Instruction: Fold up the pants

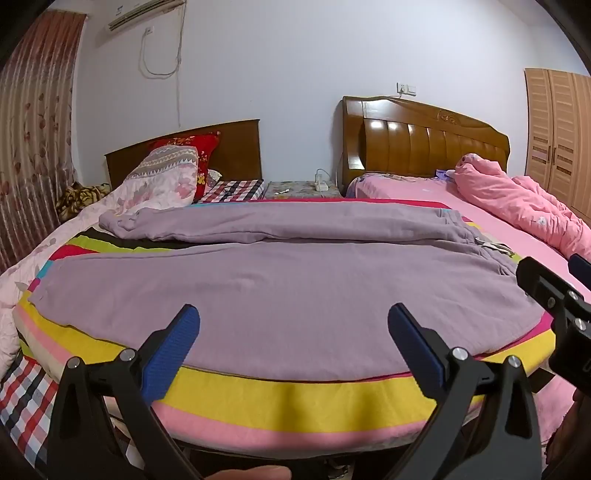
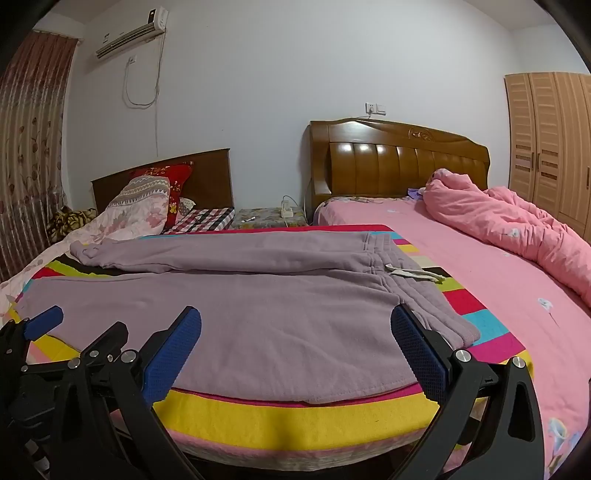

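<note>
The pants (image 2: 236,295) lie flat and unfolded, legs apart, both grippers (image 1: 293,321) (image 2: 295,325) spread wide and empty: folding not begun.

One pair of mauve pants (image 2: 229,302) lies on one striped cloth (image 2: 295,413). Two grippers show: the left gripper (image 1: 293,332) and the right gripper (image 2: 295,332), each with two blue-padded fingers. Two wooden headboards stand at the wall, one dark headboard (image 2: 210,173), one carved headboard (image 2: 399,162). One air conditioner (image 2: 129,33), one wardrobe (image 2: 546,144), one pink quilt (image 2: 509,225).
</note>
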Available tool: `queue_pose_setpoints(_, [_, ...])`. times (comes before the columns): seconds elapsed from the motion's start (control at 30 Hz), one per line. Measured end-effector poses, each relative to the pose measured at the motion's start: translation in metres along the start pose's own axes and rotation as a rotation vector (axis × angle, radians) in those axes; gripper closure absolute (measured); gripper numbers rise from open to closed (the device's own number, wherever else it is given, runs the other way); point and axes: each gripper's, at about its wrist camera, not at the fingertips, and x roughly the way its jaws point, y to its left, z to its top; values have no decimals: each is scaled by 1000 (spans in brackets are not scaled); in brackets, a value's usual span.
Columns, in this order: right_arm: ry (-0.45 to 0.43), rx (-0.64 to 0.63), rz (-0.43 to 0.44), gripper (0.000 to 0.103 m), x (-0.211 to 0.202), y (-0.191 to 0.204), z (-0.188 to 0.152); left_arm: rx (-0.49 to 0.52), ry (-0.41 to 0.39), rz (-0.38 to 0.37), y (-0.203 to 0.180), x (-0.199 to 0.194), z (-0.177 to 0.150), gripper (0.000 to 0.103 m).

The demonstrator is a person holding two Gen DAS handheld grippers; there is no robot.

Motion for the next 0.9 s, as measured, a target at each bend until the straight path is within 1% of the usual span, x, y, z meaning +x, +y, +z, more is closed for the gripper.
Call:
queue_pose_setpoints(0.17, [-1,2,-2,4,0,-2,0,0,1,-1,0,0,0,1])
queue_pose_setpoints(0.2, [-1,1,-2,4,-1,3,0,-1,1,-1,0,0,0,1])
queue_pose_setpoints(0.3, [0,2,-2,4,-1,4,0,-1,3,-1,0,0,0,1])
queue_pose_setpoints(0.5, [1,4,0,4,-2,0,0,-1,4,0,0,0,0,1])
queue_pose_setpoints(0.53, [2,4,0,4,2,3,-1,-1,4,-1,0,1,0,1])
queue_pose_setpoints(0.9, [7,8,3,4,2,8,-2,-3,9,-1,4,5,-1,1])
